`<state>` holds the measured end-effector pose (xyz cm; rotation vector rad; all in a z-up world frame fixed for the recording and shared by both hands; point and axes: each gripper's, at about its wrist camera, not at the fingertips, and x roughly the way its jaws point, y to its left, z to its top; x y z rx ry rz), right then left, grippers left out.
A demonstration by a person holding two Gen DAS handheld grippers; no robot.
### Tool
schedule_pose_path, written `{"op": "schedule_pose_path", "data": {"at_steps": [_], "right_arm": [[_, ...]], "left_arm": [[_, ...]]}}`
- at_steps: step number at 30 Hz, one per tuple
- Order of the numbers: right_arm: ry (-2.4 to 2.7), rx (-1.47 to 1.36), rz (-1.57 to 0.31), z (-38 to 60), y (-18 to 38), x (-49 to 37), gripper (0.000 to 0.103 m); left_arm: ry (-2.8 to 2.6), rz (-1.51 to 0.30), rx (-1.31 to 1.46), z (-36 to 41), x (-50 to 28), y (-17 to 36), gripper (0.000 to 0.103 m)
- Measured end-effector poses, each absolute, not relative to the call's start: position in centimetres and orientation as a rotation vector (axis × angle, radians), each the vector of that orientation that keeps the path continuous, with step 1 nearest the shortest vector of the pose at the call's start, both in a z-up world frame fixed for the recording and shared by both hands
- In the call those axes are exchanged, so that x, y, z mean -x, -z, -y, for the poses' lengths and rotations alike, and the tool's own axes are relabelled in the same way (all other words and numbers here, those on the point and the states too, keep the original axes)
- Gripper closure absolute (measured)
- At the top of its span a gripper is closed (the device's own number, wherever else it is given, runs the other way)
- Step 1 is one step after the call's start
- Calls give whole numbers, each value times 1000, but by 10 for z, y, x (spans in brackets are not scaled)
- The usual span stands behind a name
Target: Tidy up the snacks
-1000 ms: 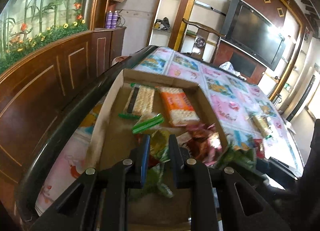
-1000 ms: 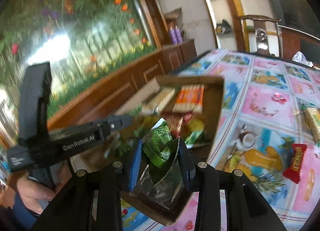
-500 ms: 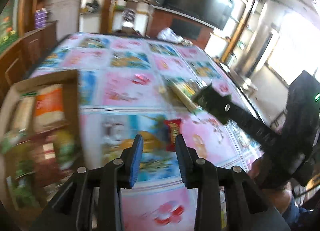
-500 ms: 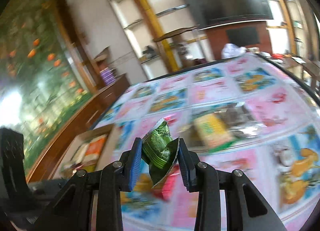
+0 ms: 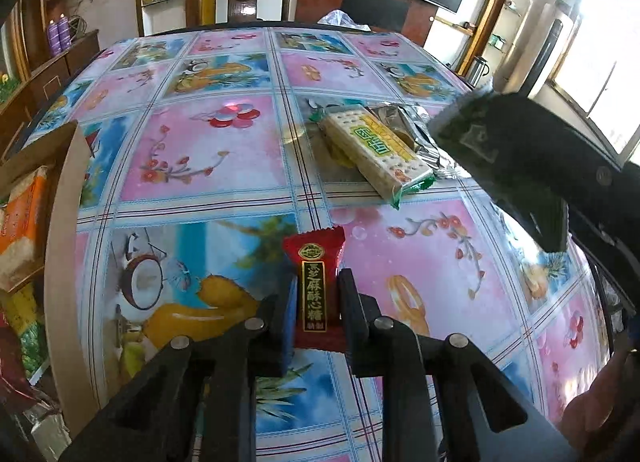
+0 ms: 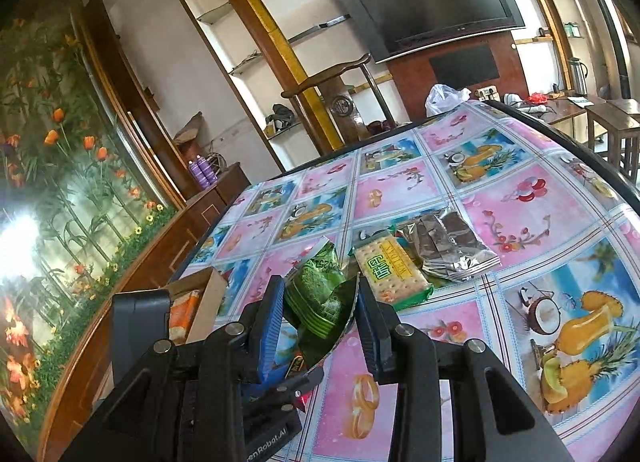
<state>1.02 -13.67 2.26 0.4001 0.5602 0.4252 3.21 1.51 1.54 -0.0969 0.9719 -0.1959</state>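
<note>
Two grips on. Left gripper has just closed, jaws nipping the red candy flat on the near table. Right gripper, part-closed, carries a green packet. Box waits left; crackers far right, open cloth between.

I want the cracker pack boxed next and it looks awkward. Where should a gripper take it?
Grip the cracker pack across its narrow width near the middle, coming from above. It lies flat and long on the tablecloth, partly over the silver wrapper, so its long sides look easiest to reach.
</note>
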Motion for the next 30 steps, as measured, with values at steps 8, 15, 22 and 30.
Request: {"op": "schedule_pose_path", "data": {"at_steps": [8,15,22,30], "right_arm": [[-423,-375,-562,131,-21,-10,65],[-490,-328,-567,107,-20,-6,65],[-606,-244,-580,61,-19,10,65],[-834,-114,-605,-20,-15,44,65]], "left_arm": [[193,-905,167,-43,-12,-37,86],[148,-777,256,-103,35,-79,86],[1,-706,311,-179,76,-90,85],[-154,-712,348,-241,98,-72,85]]}}
